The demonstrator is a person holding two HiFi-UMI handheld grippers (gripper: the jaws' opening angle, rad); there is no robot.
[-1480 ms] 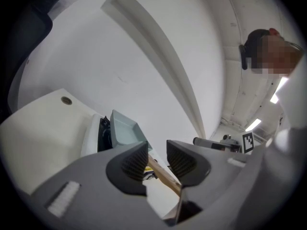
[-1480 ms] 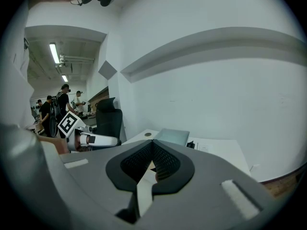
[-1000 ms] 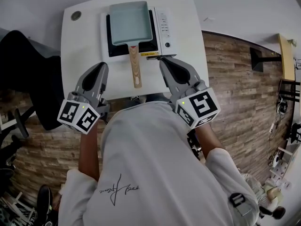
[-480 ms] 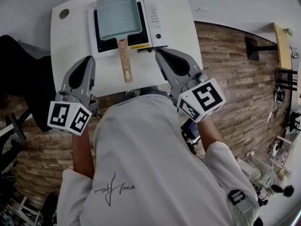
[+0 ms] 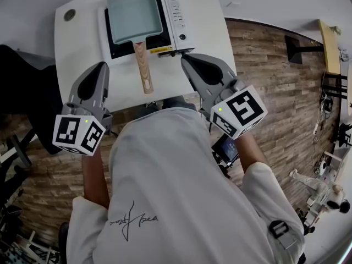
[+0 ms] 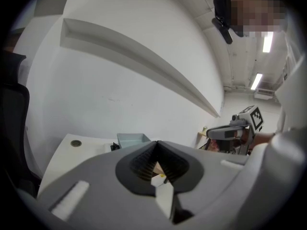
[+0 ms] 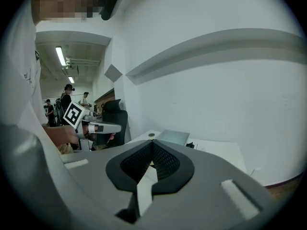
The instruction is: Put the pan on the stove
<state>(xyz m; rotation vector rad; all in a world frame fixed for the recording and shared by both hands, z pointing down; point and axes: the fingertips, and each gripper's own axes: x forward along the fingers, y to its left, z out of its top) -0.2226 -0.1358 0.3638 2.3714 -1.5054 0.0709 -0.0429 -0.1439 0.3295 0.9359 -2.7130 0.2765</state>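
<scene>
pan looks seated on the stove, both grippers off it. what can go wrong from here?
1. The wooden handle of the pan juts past the stove over the table, between the shut, empty left gripper and right gripper; a sideways swing of either could knock it and twist the pan.
2. The right gripper's tip sits near the stove's front right corner, so moving forward might bump the stove.

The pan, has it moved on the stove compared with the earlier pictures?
No. The pan sits on the stove as before, its handle pointing toward the person; its shift in the head view comes from the camera moving.
</scene>
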